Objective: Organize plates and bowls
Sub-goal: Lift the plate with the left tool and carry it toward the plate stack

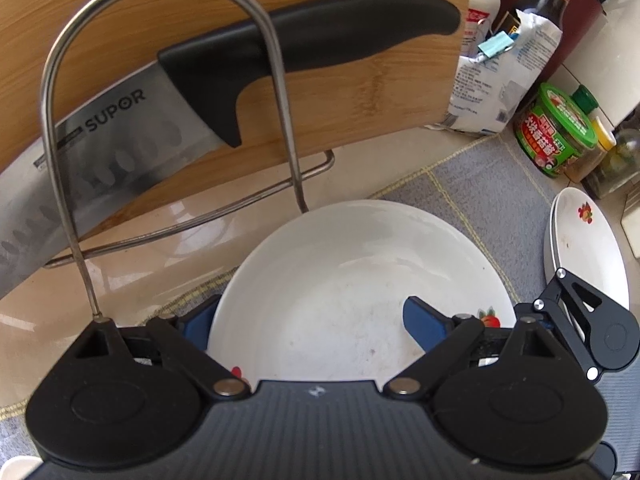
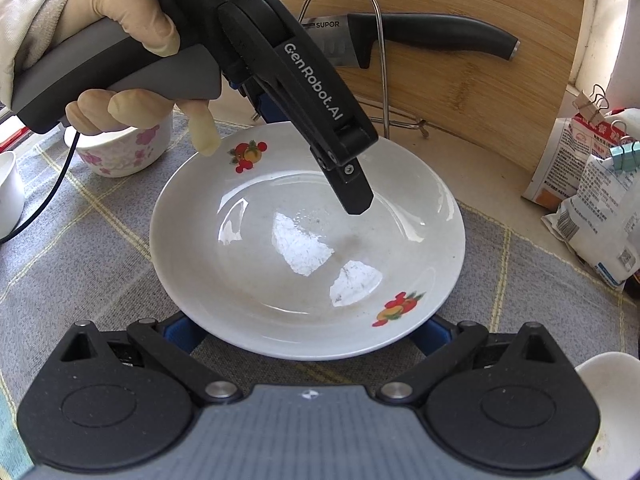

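Left wrist view is showing the white fruit-print plate point(image 1: 340, 292) lying on the grey checked mat point(image 1: 472, 184), its near rim sitting between the left gripper point(image 1: 316, 320), half-open; the right gripper point(image 2: 308, 334) is straddling its rim, unclamped.

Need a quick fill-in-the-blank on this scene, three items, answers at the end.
1. The knife resting against the cutting board has a ___ handle.
2. The right wrist view shows ___ fruit decals on the plate.
3. The bowl beside that plate is printed with ___ flowers.
Missing words: black; two; pink.
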`<state>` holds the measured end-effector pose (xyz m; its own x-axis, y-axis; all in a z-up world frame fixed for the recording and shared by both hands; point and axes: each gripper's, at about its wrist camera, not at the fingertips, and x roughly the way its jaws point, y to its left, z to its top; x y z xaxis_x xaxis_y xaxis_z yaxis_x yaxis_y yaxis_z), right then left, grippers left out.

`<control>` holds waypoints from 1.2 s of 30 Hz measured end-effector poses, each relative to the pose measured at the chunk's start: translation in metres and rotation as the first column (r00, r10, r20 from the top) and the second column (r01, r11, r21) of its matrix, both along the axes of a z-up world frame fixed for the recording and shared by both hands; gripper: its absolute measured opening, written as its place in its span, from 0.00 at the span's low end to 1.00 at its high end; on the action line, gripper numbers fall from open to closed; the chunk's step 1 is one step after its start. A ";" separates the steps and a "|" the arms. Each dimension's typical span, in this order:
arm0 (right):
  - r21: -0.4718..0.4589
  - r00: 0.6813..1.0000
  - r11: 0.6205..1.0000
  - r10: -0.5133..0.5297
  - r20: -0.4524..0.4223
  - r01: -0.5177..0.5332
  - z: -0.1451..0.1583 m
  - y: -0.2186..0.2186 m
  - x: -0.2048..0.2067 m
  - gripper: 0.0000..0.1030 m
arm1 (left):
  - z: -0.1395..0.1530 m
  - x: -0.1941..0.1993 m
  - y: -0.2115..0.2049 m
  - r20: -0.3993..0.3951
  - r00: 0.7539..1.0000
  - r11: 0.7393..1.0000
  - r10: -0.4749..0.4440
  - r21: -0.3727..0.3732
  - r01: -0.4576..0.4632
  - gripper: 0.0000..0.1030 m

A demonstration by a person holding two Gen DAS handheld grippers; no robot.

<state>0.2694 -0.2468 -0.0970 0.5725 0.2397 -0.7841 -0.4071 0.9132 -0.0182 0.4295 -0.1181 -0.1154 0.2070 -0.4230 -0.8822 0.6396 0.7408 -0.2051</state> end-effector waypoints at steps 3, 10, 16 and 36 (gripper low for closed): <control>-0.002 1.000 1.000 0.001 -0.002 -0.001 0.002 0.000 0.000 1.00 | 0.000 0.000 0.002 -0.004 1.000 1.000 0.011 -0.004 -0.011 0.90; 0.011 1.000 1.000 0.001 -0.009 -0.001 0.008 -0.005 -0.002 1.00 | 0.005 -0.002 0.007 -0.003 1.000 1.000 0.017 -0.018 -0.017 0.90; 0.008 1.000 1.000 -0.001 0.002 0.001 0.016 -0.008 -0.007 1.00 | 0.015 -0.007 0.006 0.016 1.000 1.000 0.008 -0.025 -0.008 0.90; -0.010 0.999 0.999 -0.037 0.034 0.037 0.047 -0.012 -0.041 1.00 | 0.047 -0.041 -0.008 0.082 0.996 0.998 -0.023 -0.054 0.027 0.90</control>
